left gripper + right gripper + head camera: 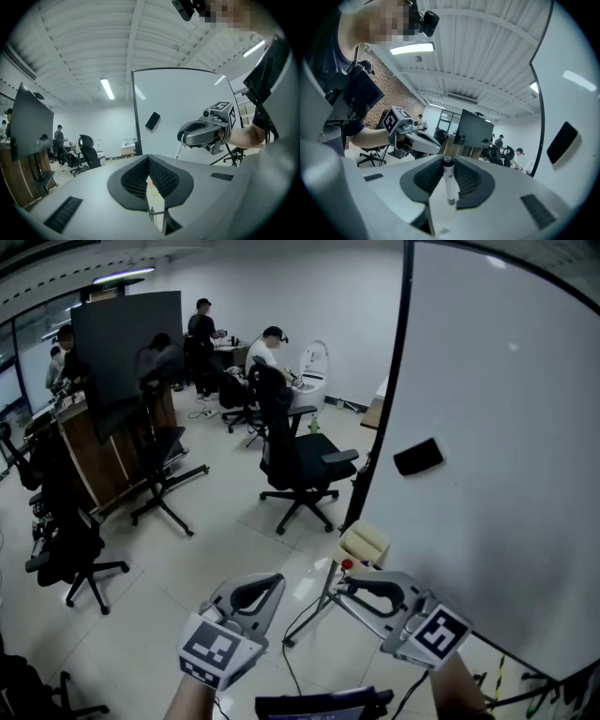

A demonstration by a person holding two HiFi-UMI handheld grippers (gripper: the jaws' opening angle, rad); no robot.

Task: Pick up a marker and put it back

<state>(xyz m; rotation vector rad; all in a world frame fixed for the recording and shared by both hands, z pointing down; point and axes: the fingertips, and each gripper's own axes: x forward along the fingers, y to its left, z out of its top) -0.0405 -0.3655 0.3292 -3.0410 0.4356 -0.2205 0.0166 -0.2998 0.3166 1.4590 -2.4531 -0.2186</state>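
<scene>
The right gripper (449, 163) grasps the marker (449, 182), its long axis upright; the whiteboard (506, 427) lies to its right (left gripper (148, 160) is clenched, empty).

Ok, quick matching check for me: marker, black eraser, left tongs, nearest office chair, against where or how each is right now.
1 marker
2 black eraser
3 left tongs
4 office chair

A standing on the floor
B stuck on the whiteboard
C nothing between them
D gripped in the right tongs

Pairs: 1-D, 2-B, 3-C, 4-A
</scene>
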